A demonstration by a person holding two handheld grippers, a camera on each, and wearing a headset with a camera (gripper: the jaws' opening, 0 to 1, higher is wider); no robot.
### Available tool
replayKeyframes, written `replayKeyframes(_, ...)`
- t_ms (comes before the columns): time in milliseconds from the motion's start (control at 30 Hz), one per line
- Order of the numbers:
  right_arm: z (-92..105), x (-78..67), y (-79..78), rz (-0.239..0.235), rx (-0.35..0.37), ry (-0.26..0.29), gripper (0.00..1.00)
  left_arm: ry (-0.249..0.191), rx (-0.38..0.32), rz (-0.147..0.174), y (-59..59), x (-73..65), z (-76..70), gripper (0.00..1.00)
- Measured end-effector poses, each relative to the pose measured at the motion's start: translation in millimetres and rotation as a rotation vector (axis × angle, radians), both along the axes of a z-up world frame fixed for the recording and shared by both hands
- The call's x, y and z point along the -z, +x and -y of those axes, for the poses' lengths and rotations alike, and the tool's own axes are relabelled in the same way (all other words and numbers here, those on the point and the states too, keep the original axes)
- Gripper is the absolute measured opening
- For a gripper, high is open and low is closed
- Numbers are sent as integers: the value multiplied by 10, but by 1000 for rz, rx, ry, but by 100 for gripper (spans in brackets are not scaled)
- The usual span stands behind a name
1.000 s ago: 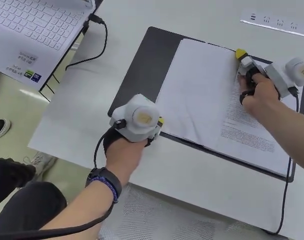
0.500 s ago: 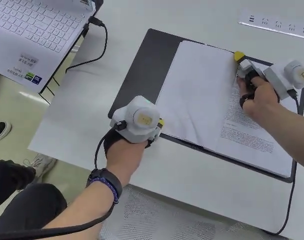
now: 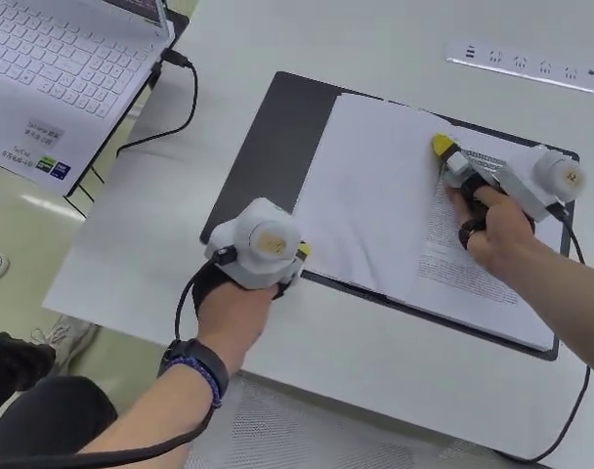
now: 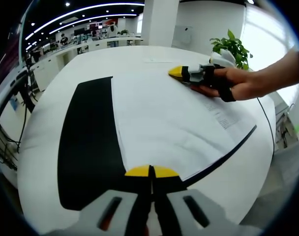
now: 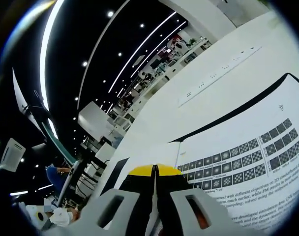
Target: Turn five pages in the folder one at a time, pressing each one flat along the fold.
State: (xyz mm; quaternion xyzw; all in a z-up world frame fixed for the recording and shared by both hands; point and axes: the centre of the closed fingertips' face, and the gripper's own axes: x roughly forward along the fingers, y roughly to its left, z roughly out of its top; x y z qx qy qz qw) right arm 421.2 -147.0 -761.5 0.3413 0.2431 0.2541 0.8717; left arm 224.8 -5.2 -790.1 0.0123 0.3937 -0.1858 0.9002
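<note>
A black folder (image 3: 268, 147) lies open on the white table. A blank turned page (image 3: 375, 186) covers its left half and a printed page (image 3: 463, 274) its right. My right gripper (image 3: 442, 147) is shut, its yellow tip down on the paper at the fold near the folder's far end. In the right gripper view the shut jaws (image 5: 154, 170) sit by the printed page (image 5: 248, 152) with checkered figures. My left gripper (image 3: 302, 252) is shut at the folder's near left edge. In the left gripper view its tips (image 4: 150, 171) meet at the blank page's (image 4: 159, 118) near edge, with the right gripper (image 4: 178, 72) beyond.
A white laptop (image 3: 63, 59) sits at the far left with a black cable (image 3: 175, 107) trailing toward the folder. A white power strip (image 3: 527, 66) lies at the back right. The table's near edge runs just below the folder.
The head camera has shifted. The right gripper has slid a little toward me along the fold. The left gripper holds its place at the folder's near edge.
</note>
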Motion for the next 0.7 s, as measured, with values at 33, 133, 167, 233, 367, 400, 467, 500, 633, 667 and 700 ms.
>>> replayKeyframes(33,-1,2,-24,3,-5,0,0,1,0,1,1,0,0,0)
replayKeyframes(133,-30,-42,-171,9,-12,0,0,3,-2,2,2,0,1,0)
replayKeyframes(167,-40,-49,-221,12,-14,0,0,3,-2,3,1,0,1,0)
replayKeyframes(233,-48,-52,-272,13,-16,1,0,2,-4,5,1,0,1,0)
replayKeyframes(367,-62,-56,-409,17,-34,-6,0,14,9,7,-1,1,4,0)
replayKeyframes(400,-49,-54,-452,15,-33,0,0,13,7,8,-2,2,4,0)
replayKeyframes(467,-46,-52,-552,14,-38,11,0,10,1,11,-4,1,6,0)
replayKeyframes(500,-48,-54,-574,14,-42,14,0,8,-2,12,-3,3,6,0)
replayKeyframes(633,-60,-60,-865,23,-94,31,0,2,-7,17,-3,1,9,0)
replayKeyframes(667,-46,-55,-937,21,-98,38,0,4,-6,17,-2,3,11,0)
replayKeyframes(700,-42,-51,-988,17,-98,44,0,5,-4,16,-2,2,10,0)
